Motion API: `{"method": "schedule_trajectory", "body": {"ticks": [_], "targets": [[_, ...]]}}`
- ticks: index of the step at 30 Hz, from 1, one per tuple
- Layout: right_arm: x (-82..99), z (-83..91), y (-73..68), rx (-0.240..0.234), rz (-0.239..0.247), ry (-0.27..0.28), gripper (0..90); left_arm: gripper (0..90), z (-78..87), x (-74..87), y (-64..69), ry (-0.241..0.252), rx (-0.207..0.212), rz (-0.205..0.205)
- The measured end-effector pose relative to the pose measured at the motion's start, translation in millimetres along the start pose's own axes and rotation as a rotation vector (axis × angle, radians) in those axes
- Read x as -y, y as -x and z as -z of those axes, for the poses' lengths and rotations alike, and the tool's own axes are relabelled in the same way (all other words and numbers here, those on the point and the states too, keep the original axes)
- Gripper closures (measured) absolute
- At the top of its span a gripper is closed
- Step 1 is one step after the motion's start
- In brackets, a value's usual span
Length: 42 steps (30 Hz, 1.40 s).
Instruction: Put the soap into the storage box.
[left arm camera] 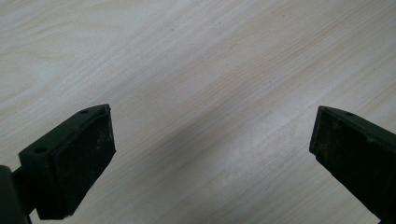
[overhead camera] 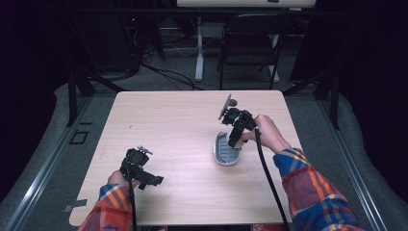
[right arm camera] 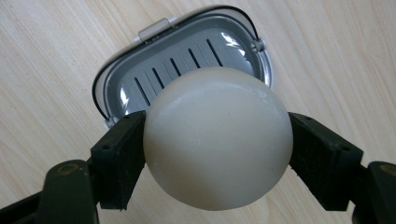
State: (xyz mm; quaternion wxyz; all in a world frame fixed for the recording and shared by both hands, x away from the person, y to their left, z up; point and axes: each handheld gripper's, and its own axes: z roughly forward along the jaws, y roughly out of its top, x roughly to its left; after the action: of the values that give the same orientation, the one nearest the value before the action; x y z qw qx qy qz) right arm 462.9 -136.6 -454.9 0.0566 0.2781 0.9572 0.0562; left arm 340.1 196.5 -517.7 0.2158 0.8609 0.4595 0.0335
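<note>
I hold the soap bar clamped between the jaws of my right gripper, just above the open soap dish on the worktop. To seat it well, I centre the bar over the slotted grey tray, keep it level, lower until it rests on the slats, then release. In the right gripper view the dish lies just beyond and beneath the bar. My left gripper hangs wide and holds nothing, well apart, over bare worktop.
</note>
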Motion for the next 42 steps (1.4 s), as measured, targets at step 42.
{"method": "schedule_trajectory", "body": {"ticks": [42], "targets": [[-15.9, -45.2, -14.5, -0.021, 0.052, -0.054, 23.0, 0.1, -0.8, -0.1, -0.2, -0.002, 0.002, -0.002]]}}
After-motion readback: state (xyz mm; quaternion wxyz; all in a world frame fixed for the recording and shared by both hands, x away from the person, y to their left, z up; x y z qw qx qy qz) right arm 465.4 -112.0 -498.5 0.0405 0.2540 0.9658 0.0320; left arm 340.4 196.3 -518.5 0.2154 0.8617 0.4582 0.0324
